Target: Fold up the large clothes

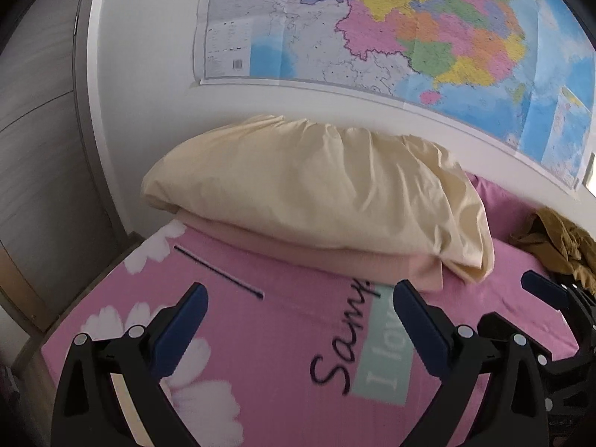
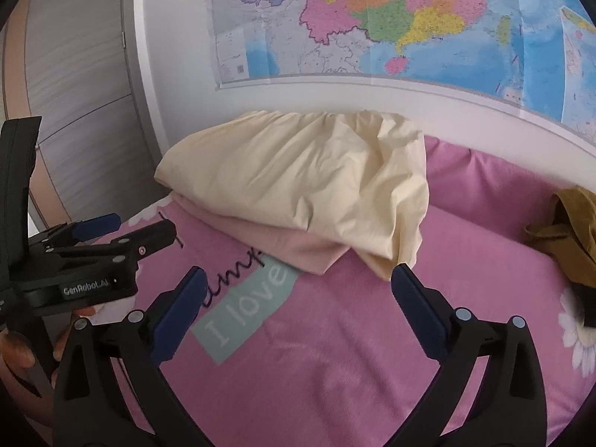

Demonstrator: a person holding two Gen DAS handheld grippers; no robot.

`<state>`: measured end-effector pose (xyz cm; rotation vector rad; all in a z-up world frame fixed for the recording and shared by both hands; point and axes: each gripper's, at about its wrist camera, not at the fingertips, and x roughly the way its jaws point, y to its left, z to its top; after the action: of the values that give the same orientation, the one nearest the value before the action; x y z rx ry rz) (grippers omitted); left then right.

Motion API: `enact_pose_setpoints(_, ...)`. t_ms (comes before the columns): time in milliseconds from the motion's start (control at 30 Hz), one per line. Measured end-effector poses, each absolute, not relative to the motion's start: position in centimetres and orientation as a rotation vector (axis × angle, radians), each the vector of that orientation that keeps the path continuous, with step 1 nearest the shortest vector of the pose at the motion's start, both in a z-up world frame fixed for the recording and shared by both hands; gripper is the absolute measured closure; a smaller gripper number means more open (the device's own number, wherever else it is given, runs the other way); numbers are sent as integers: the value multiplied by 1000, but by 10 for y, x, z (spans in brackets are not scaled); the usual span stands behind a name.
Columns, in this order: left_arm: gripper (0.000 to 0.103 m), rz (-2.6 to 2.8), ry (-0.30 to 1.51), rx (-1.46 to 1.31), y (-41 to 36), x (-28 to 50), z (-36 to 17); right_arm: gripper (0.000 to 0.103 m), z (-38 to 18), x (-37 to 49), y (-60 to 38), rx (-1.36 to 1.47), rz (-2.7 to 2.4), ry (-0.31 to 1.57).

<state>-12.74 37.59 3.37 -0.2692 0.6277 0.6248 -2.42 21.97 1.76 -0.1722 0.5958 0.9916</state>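
A crumpled mustard-brown garment [image 1: 555,242] lies on the pink bed at the far right, also in the right wrist view [image 2: 570,234]. My left gripper [image 1: 298,298] is open and empty above the pink bedsheet [image 1: 298,354], well left of the garment. My right gripper [image 2: 296,283] is open and empty above the sheet [image 2: 335,354], with the garment off to its right. The left gripper also shows from the side in the right wrist view [image 2: 108,231]. The right gripper's blue fingertip [image 1: 536,283] shows at the right edge of the left wrist view.
A cream pillow [image 1: 316,193] rests on a folded peach blanket [image 1: 335,253] at the bed's head, against the white wall. A coloured map [image 1: 409,29] hangs above. A wooden wardrobe [image 1: 37,149] stands to the left. A dark object [image 2: 586,309] lies by the garment.
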Motion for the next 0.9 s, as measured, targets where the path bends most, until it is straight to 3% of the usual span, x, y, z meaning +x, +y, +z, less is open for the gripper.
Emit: enact_pose_setpoints(900, 6, 683, 609, -225, 338, -160, 43, 5, 23, -58, 192, -154, 990, 580)
